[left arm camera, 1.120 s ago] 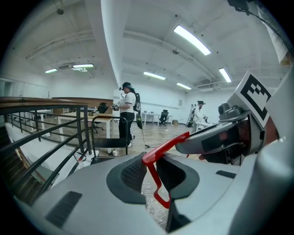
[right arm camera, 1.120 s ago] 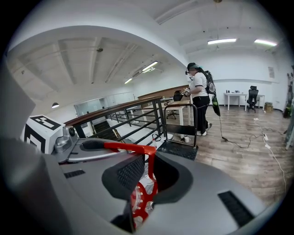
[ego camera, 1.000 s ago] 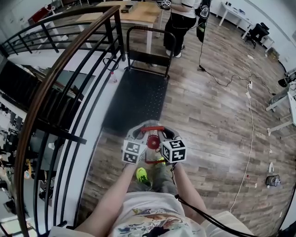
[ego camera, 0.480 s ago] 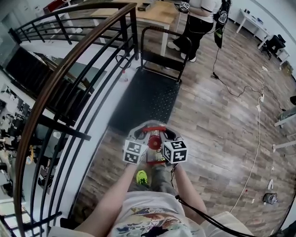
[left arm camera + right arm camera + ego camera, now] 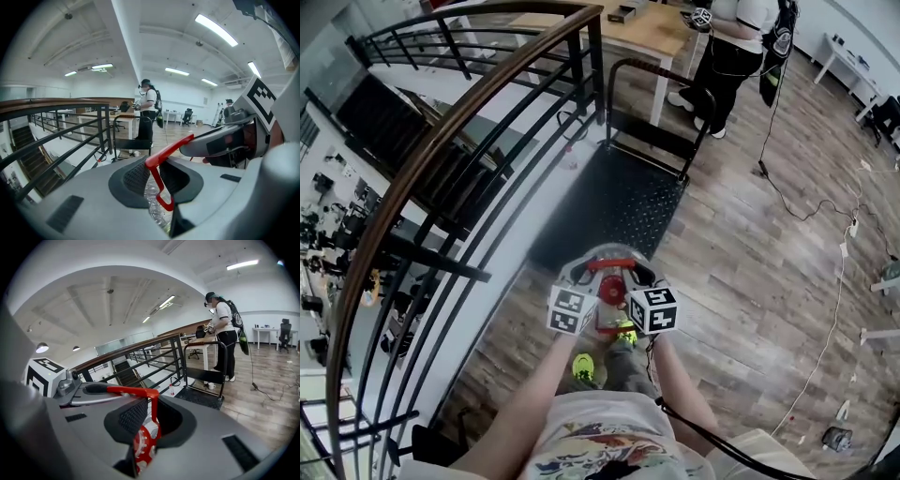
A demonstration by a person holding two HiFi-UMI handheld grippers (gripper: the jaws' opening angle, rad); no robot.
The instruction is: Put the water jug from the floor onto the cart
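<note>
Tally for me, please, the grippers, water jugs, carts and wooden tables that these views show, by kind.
grippers: 2, the left gripper and the right gripper, jaws of each closed on the jug's red handle
water jug: 1
cart: 1
wooden table: 1
total: 5

Ahead of the water jug [image 5: 612,279], the cart [image 5: 619,202] now sits further right in the head view than a second ago and lies more askew. The standing person [image 5: 729,56] behind its handle is further right too. More railing [image 5: 417,169] fills the left, and the small grey object [image 5: 836,438] on the floor is lower, near the bottom right corner.
</note>
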